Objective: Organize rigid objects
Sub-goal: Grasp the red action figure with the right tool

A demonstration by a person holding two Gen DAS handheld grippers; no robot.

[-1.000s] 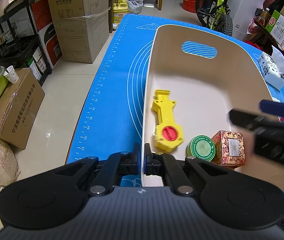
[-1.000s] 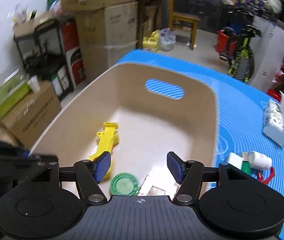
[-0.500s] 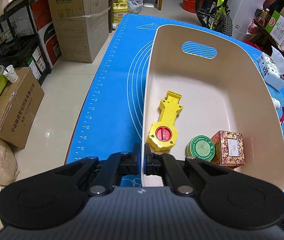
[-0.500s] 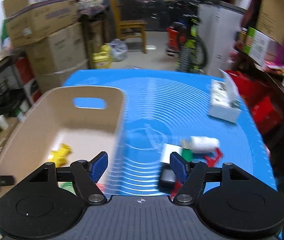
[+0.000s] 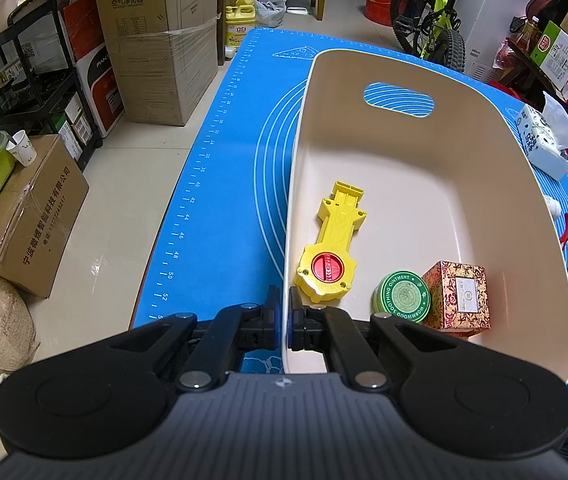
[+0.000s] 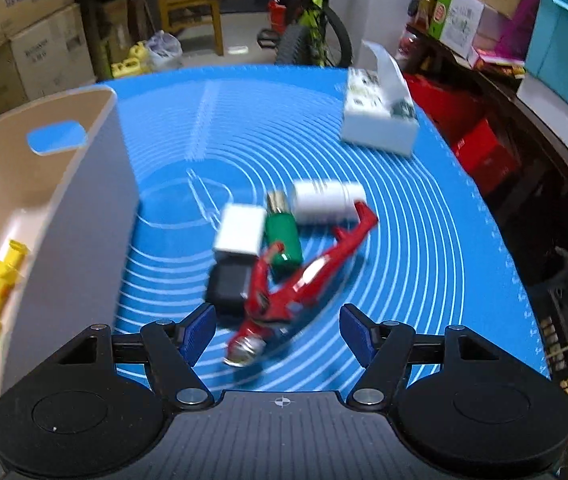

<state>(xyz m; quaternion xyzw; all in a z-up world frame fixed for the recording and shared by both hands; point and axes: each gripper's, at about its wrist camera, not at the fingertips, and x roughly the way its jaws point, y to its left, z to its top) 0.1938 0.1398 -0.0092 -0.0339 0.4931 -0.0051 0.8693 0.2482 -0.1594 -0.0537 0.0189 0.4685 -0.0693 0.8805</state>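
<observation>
Two grippers in view. Left gripper is clamped shut on the near rim of the beige bin, one finger outside the wall and one inside. Bin sits on the blue mat covering the worktop. Inside the bin: yellow toy launcher with a red dial along the left wall, green round ointment tin near the front, patterned red-gold box touching the tin on its right.

Right gripper hangs over the mat to the right of the bin, jaws apart with nothing pressed between the blue pads; they have just been opening. View is motion-blurred. Loose cluster lies just ahead of it: red toy figure closest, its silver end between the fingers; black case, white block, green bottle and white cylinder bunched together. Tissue box sits well apart at the mat's far right.
</observation>
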